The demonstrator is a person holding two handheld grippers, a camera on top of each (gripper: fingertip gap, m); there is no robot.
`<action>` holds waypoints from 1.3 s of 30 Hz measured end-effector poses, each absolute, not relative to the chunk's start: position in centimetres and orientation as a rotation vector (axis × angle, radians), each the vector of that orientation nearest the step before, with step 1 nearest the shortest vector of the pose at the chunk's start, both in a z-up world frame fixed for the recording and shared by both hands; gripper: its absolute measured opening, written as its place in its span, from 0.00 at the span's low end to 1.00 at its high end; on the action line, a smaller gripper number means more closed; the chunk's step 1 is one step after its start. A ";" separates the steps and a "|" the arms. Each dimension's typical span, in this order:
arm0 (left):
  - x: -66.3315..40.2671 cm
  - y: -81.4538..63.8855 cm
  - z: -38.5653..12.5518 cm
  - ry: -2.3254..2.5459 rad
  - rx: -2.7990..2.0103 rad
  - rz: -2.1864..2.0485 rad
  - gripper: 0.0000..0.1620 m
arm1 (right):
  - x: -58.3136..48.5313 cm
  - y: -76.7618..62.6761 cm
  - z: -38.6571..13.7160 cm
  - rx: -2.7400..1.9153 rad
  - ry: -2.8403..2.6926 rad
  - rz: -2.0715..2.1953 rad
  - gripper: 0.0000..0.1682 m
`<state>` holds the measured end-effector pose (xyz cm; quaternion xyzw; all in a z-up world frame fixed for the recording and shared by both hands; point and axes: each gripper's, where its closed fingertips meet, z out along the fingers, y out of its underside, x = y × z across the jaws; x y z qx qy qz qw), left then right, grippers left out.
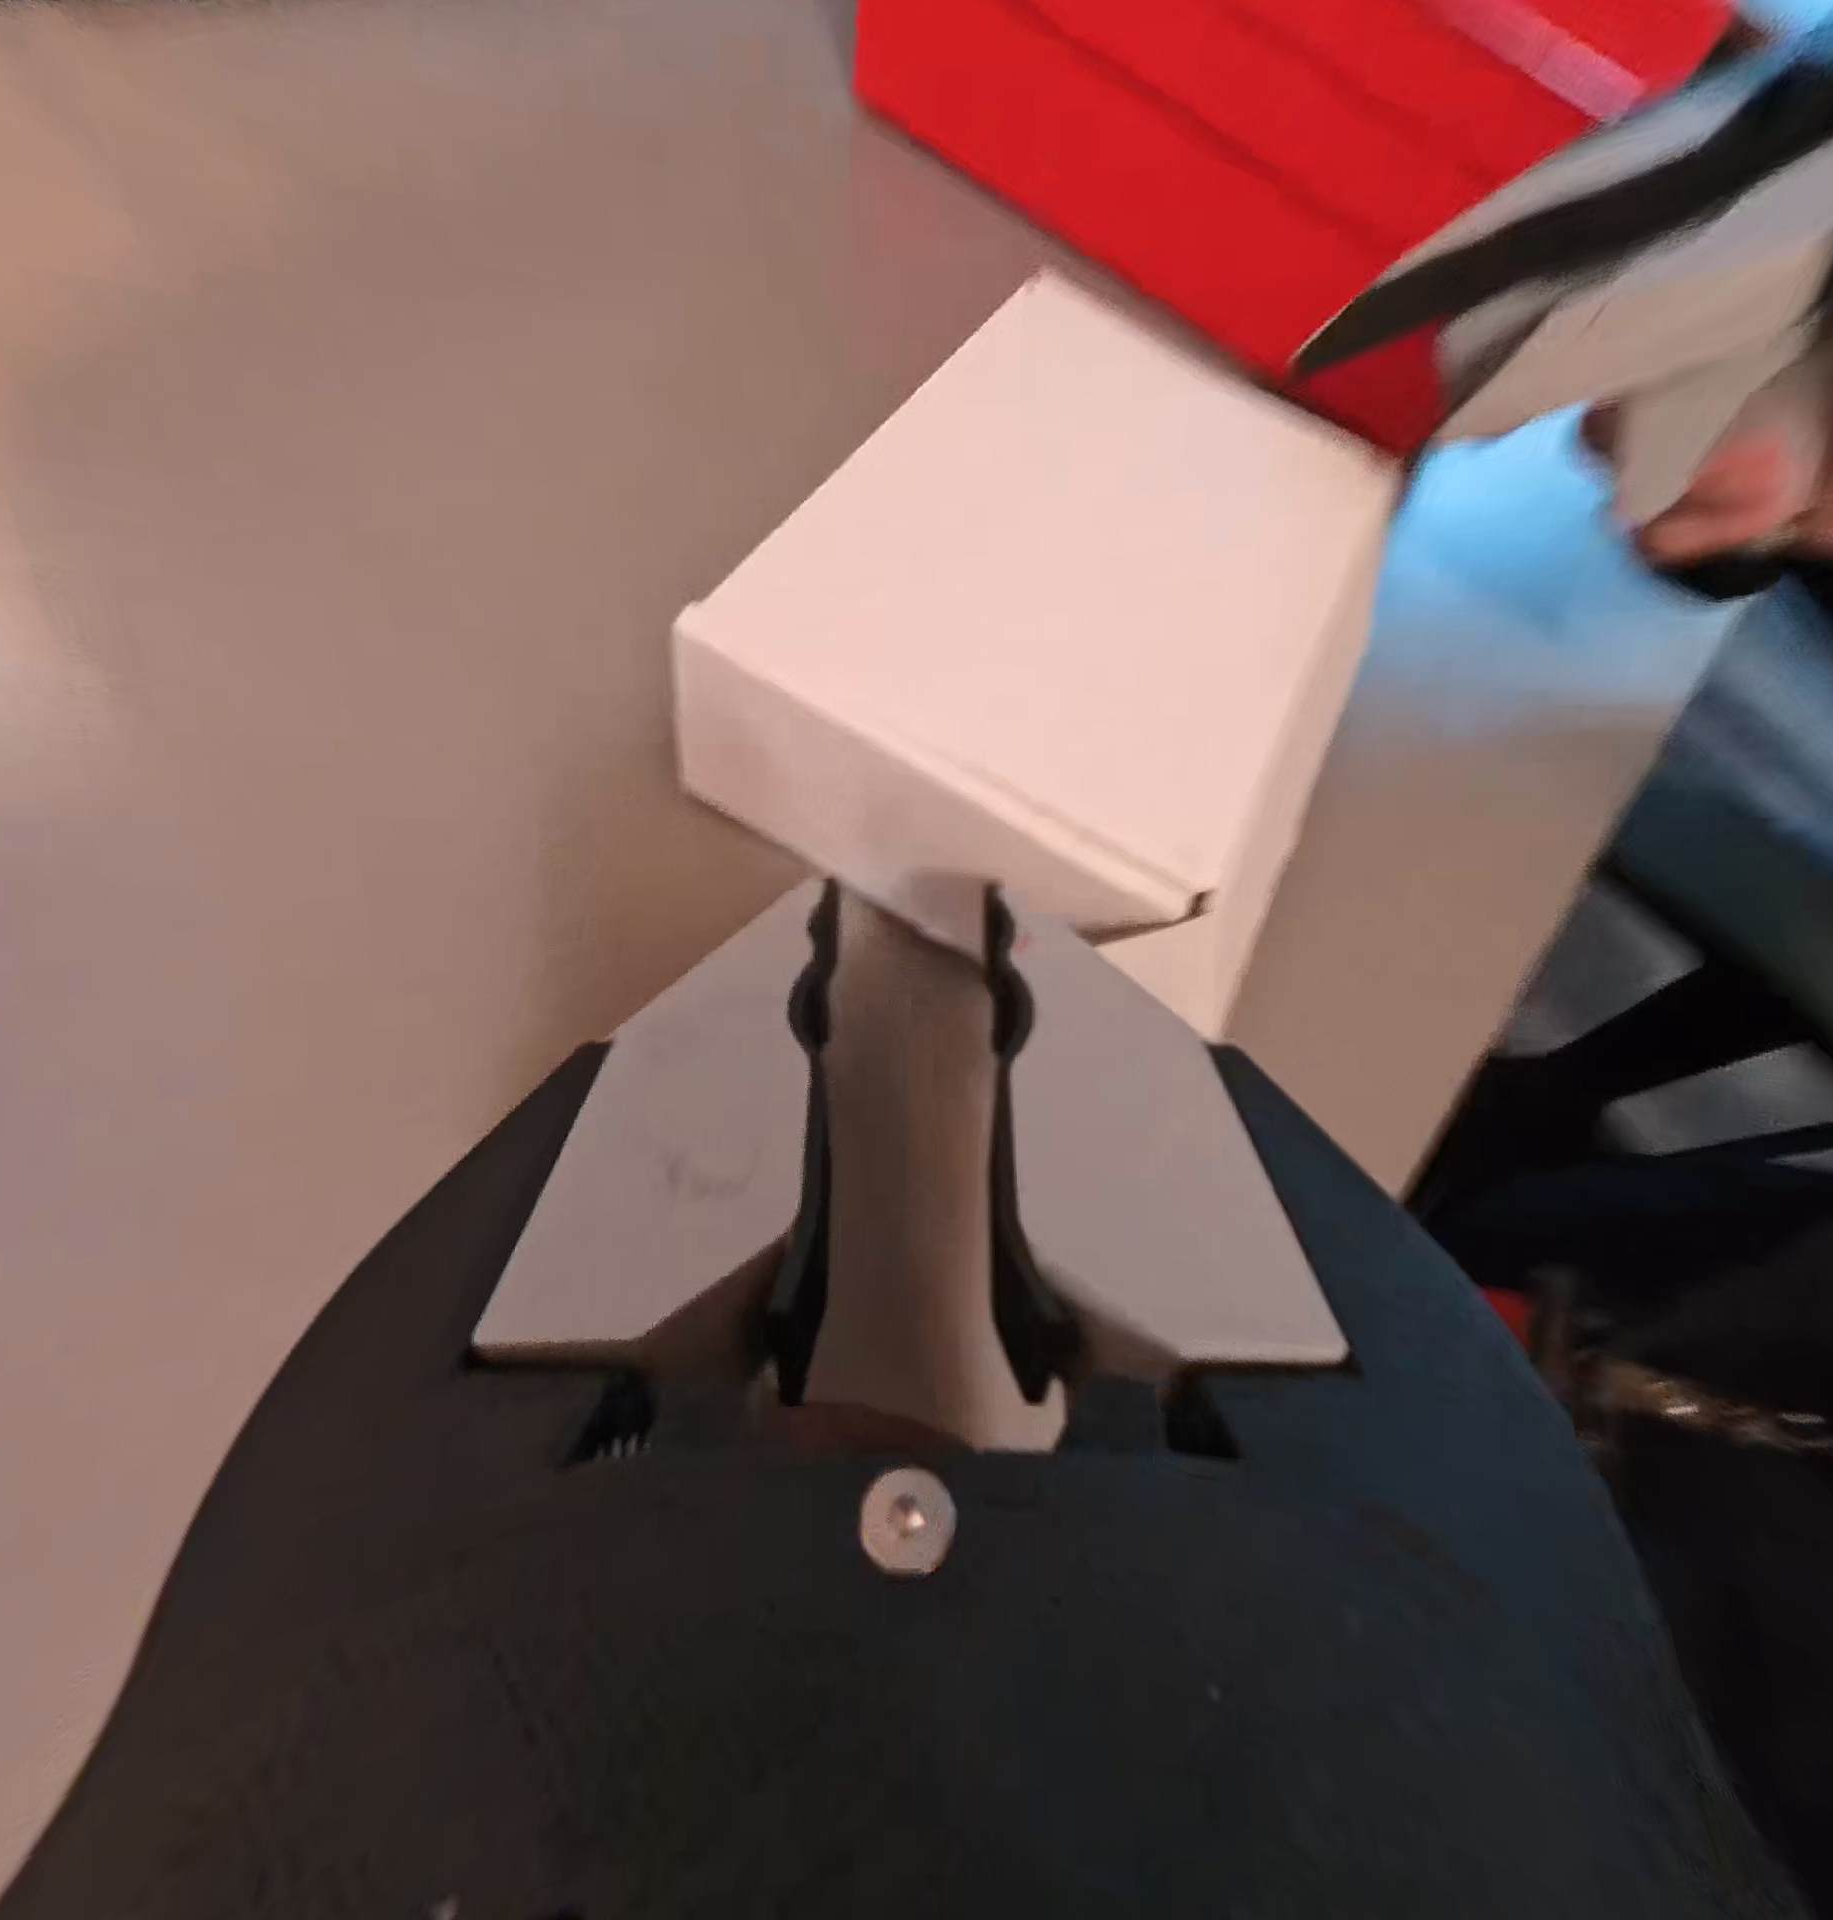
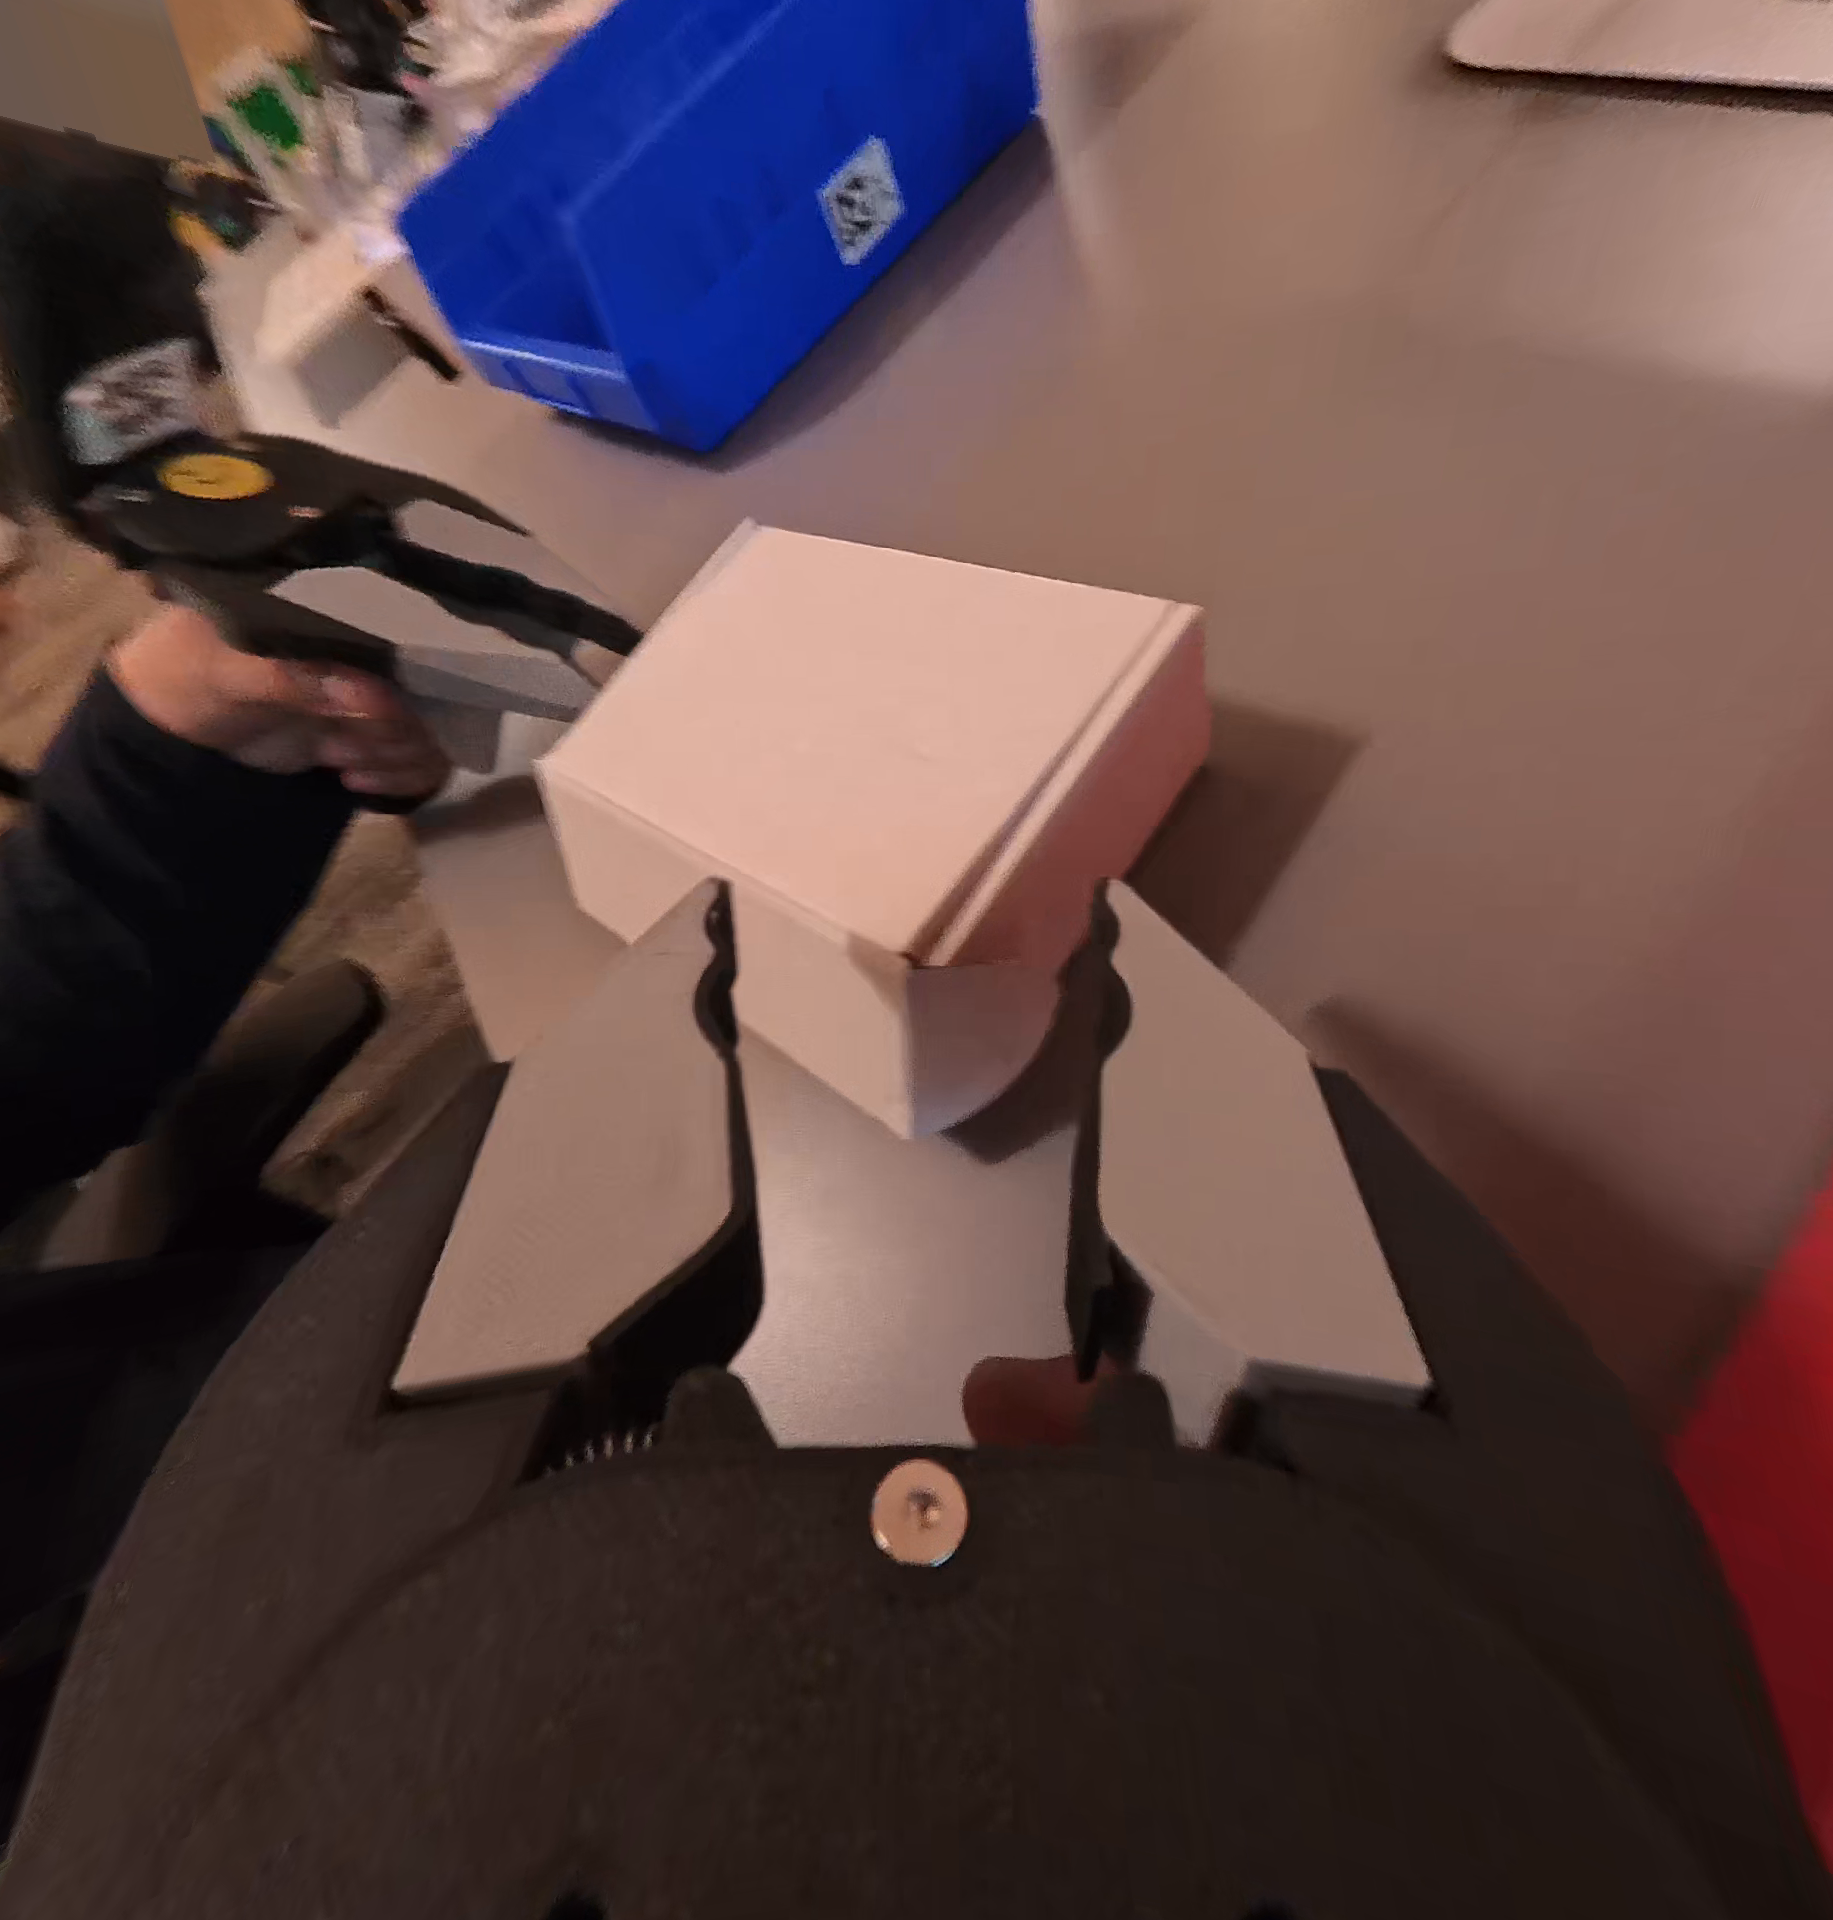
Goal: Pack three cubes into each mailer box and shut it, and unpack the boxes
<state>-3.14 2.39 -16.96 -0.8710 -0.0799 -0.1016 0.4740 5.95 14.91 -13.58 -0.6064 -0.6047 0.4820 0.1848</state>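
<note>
A: Start with the big things. What did the worktop [image 2: 1463, 468] carry?

B: A blue bin [image 2: 704, 208] at the far side, a red bin [image 1: 1151, 156] near the other edge, and between them one white mailer box [image 2: 870, 748], lying flat near the worktop's front edge with its lid down.

A: So that box was packed?

B: I judged it closed, no more. No cube showed anywhere, so whether three sat inside could not be told. Only this one box was in view; any others, and how many remained to pack or unpack, lay outside both views.

A: And the grippers?

B: The right gripper [image 2: 907, 904] had its jaws wide apart, level with the box's near corner, one on each side, without clearly touching it. The left gripper [image 1: 907, 899] had its jaws set a narrow gap apart at the box's lower edge; contact looked possible, but blur kept me from saying it clamped anything.

A: What else was hard to read?

B: Both views were smeared by motion. The blue bin's inside looked bare where visible, the red bin's inside was cut off. A small front flap at the box's corner seemed slightly sprung, though I would not swear to it.
</note>
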 end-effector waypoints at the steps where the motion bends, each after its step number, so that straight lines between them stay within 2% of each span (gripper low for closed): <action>1: -2.6 2.5 -16.5 -0.215 -2.095 -0.303 0.16 | 6.0 14.3 -13.4 -1.675 -1.727 1.423 0.44; 3: -2.0 2.5 -16.8 -0.210 -2.086 -0.326 0.21 | 6.0 13.2 -13.7 -1.624 -1.778 1.480 0.46; 5: -2.0 2.2 -17.5 -0.198 -2.110 -0.299 0.36 | 5.9 12.7 -15.1 -1.611 -1.844 1.424 0.47; 7: -1.1 1.5 -17.0 -0.146 -2.107 -0.385 0.37 | 5.8 12.5 -15.9 -1.569 -1.883 1.362 0.43; 9: -0.7 0.8 -15.9 -0.119 -2.077 -0.443 0.43 | 5.8 12.6 -16.2 -1.542 -1.900 1.311 0.40; 13: 0.4 1.1 -16.3 -0.113 -2.081 -0.522 0.41 | 5.7 12.5 -16.6 -1.516 -1.929 1.293 0.37; 17: 1.6 2.2 -19.0 -0.074 -2.223 -0.383 0.48 | 5.7 12.5 -17.0 -1.508 -1.937 1.274 0.36; 21: 0.5 3.2 -19.8 -0.071 -2.277 -0.189 0.45 | 5.7 12.6 -18.2 -1.503 -1.980 1.180 0.35; 28: 1.1 2.7 -19.8 0.041 -2.302 -0.179 0.43 | 6.1 12.2 -16.7 -1.471 -1.985 1.136 0.36; 31: 1.6 2.3 -18.4 0.079 -2.281 -0.188 0.42 | 6.3 12.0 -14.8 -1.478 -1.985 1.152 0.36; 39: 0.1 1.9 -10.5 -0.014 -2.106 -0.361 0.43 | 5.8 11.5 -10.1 -1.698 -2.003 1.352 0.33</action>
